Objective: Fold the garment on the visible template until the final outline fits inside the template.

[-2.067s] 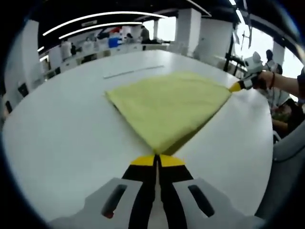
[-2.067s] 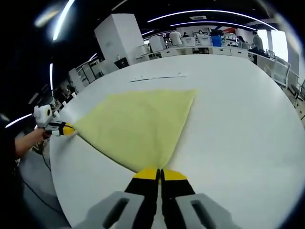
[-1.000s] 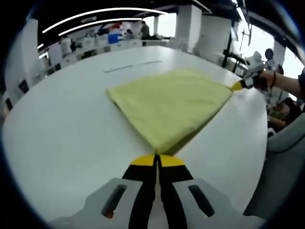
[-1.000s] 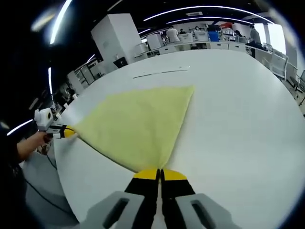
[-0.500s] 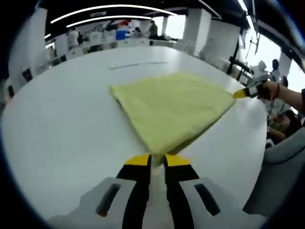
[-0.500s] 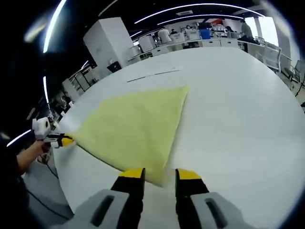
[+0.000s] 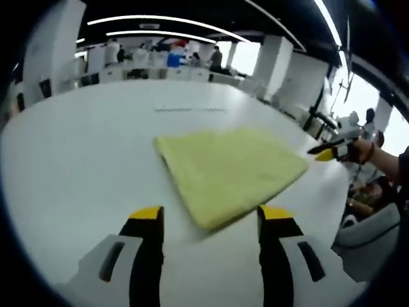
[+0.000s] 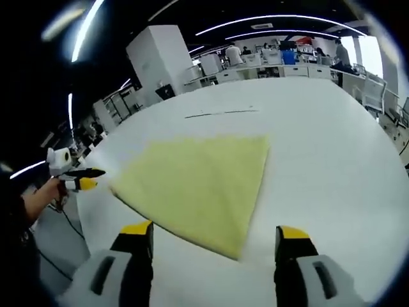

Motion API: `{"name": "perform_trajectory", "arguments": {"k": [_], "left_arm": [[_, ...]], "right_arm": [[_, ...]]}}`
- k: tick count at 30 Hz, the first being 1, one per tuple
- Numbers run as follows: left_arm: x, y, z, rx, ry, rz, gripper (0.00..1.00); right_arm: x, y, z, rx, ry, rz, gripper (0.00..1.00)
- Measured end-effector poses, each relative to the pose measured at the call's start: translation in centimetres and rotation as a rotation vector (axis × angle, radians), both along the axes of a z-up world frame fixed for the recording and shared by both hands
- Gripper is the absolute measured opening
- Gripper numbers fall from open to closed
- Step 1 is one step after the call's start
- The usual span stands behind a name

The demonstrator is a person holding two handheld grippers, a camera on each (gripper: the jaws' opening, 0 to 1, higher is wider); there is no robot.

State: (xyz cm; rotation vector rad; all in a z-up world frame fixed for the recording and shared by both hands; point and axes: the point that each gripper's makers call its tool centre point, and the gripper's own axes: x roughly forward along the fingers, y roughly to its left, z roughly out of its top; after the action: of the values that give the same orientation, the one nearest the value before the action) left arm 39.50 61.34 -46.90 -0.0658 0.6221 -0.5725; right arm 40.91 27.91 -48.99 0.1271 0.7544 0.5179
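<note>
A folded yellow garment [image 7: 231,170] lies flat on a large white round worktop [image 7: 77,147], forming a roughly four-sided shape with one corner pointing toward the camera.

In the left gripper view, the left hand-held gripper [image 7: 211,220] has its two yellow-tipped jaws spread wide apart — one on each side of the garment's near corner. Nothing is gripped; whether the tips touch the cloth cannot be told. At the far right edge of this view, the right hand-held gripper [image 7: 327,151] appears in a person's hand [image 7: 364,152], just beside the garment's right corner, its jaws parted with a clear gap.

In the right gripper view, the garment [image 8: 198,185] looks like a broad triangle, its near corner sitting between the widely spread jaws of the right hand-held gripper [image 8: 217,233], which holds nothing. At the left, the left hand-held gripper [image 8: 86,179] shows in a hand [image 8: 48,192], just off the garment's left corner, jaws parted.

A thin dark line [image 8: 220,113] marks the worktop beyond the garment. Desks and white pillars fill the background.
</note>
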Motion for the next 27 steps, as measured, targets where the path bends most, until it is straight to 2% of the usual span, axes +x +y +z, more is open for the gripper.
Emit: {"name": "perform_trajectory", "arguments": {"k": [5, 11, 16, 21, 27], "left_arm": [[-0.3, -0.5, 2.1, -0.039, -0.035, -0.001, 0.71], [-1.0, -0.9, 3.9, -0.032, -0.057, -0.011, 0.85], [-1.6, -1.4, 4.7, -0.015, -0.076, -0.028, 0.89], [-2.4, -1.8, 5.1, 0.009, -0.088, -0.044, 0.94], [-2.9, -1.6, 5.7, -0.003, -0.099, -0.018, 0.97]], "right_arm": [[-0.5, 0.5, 1.8, -0.016, -0.038, 0.023, 0.89], [-1.6, 1.6, 3.8, -0.016, -0.062, 0.054, 0.98], [-2.7, 2.6, 5.2, -0.025, -0.086, 0.111, 1.0], [-3.3, 2.9, 6.6, -0.086, -0.127, 0.148, 1.0], [-3.9, 3.1, 7.3, -0.075, -0.139, 0.154, 1.0]]}}
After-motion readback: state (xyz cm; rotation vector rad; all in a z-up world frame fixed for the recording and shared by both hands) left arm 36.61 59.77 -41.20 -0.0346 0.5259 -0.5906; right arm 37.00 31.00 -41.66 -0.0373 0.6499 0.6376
